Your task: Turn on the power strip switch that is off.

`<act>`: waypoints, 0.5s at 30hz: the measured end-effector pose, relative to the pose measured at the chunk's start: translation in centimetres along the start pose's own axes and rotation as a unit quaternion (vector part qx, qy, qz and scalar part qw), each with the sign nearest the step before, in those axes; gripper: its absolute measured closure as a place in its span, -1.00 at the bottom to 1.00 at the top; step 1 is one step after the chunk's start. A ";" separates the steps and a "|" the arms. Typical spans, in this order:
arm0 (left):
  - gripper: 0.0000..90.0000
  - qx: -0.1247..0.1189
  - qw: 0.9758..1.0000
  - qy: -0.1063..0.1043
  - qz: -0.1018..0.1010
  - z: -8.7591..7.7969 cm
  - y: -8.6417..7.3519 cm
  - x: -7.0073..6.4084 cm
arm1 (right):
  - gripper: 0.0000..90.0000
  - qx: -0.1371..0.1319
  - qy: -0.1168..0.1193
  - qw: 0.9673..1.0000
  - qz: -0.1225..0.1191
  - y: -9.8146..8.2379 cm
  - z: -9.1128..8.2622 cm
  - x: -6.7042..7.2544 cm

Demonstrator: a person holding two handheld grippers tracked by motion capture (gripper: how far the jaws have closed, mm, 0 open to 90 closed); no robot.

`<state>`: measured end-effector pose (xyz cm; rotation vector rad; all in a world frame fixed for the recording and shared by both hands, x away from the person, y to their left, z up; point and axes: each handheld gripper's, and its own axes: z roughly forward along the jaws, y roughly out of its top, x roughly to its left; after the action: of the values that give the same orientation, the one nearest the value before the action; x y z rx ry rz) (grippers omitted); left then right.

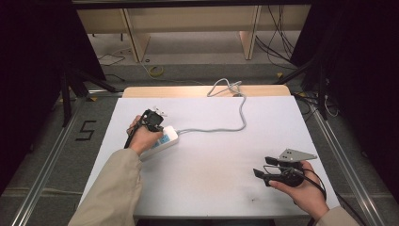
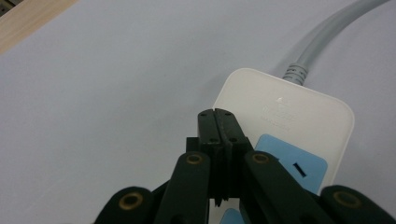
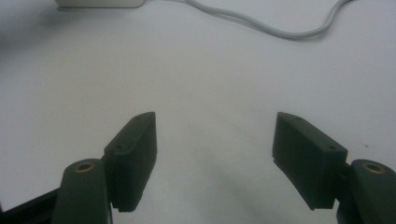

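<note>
Left gripper (image 2: 217,116) clenched, empty, tips over power strip (image 2: 299,112); right gripper (image 3: 215,154) released, idle near right; pressing apparently not finished.

Lab recording bay: a white-topped table (image 1: 263,117) is sitting inside an aluminium rail frame (image 1: 42,165), black curtains (image 1: 28,56) are hanging at both sides, loose cables (image 1: 277,47) are trailing across the grey floor (image 1: 197,47), and a taped mark (image 1: 86,130) is showing there.
</note>
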<state>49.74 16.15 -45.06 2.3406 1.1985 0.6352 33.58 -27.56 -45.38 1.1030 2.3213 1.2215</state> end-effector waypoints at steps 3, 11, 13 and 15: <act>1.00 -0.002 1.000 -0.002 -0.004 0.0 0.0 0.0 | -0.30 0.000 0.000 1.000 0.000 0.0 0.0 0.0; 1.00 0.008 1.000 0.000 0.011 0.1 0.2 -0.1 | -0.31 0.000 0.000 1.000 0.000 0.0 0.0 0.0; 1.00 0.014 1.000 0.004 0.019 0.1 0.4 -0.2 | -0.31 0.000 0.000 1.000 0.000 0.0 0.0 0.0; 1.00 0.017 1.000 0.007 0.024 0.1 0.5 -0.3 | -0.31 0.000 0.000 1.000 0.000 0.0 0.0 0.1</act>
<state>49.97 15.61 -44.93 2.4027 1.1723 0.6536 33.55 -27.51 -45.37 1.1029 2.3208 1.2229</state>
